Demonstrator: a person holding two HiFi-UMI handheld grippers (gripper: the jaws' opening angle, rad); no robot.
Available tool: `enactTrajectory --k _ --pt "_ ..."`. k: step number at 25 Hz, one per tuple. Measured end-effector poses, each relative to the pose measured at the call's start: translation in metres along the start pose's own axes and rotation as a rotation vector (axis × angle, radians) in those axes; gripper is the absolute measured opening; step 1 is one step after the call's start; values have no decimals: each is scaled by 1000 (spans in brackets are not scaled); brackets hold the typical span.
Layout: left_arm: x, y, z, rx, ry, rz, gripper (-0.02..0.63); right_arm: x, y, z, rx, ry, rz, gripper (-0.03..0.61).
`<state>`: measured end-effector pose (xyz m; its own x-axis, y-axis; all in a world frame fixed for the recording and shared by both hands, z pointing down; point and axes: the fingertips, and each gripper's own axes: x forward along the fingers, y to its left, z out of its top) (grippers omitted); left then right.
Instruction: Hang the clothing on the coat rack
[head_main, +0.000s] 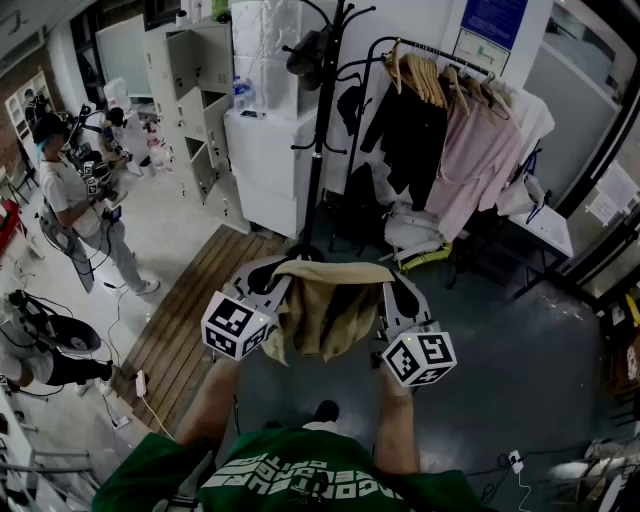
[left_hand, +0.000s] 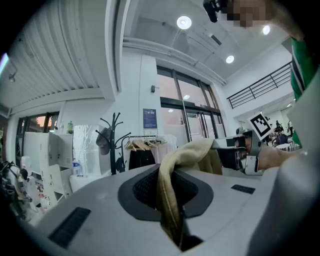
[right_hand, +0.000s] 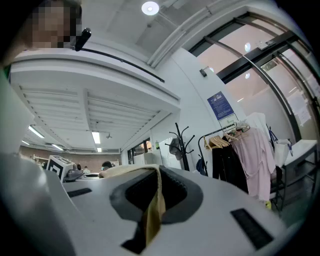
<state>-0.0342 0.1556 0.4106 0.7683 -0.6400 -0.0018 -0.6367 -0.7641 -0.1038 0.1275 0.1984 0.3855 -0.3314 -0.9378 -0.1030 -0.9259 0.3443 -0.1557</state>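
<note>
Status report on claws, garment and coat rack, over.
Left claw and right claw shut on tan garment, slung between them. Coat rack ahead; hat on one hook.

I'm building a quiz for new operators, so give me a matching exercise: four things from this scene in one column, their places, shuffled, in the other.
1 tan garment
2 pink garment
3 bottle
4 dark hat

A on the white cabinet
B on the coat rack
C held between left claw and right claw
D on the clothes rail

Pairs: 1-C, 2-D, 3-A, 4-B.
</note>
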Motion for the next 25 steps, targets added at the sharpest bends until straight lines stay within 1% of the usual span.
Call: enactTrajectory --k 14,25 --pt "42 7 2 1 5 48 25 28 -43 2 28 4 49 15" --pt "75 -1 6 3 -5 107 25 38 -78 12 2 3 111 15"
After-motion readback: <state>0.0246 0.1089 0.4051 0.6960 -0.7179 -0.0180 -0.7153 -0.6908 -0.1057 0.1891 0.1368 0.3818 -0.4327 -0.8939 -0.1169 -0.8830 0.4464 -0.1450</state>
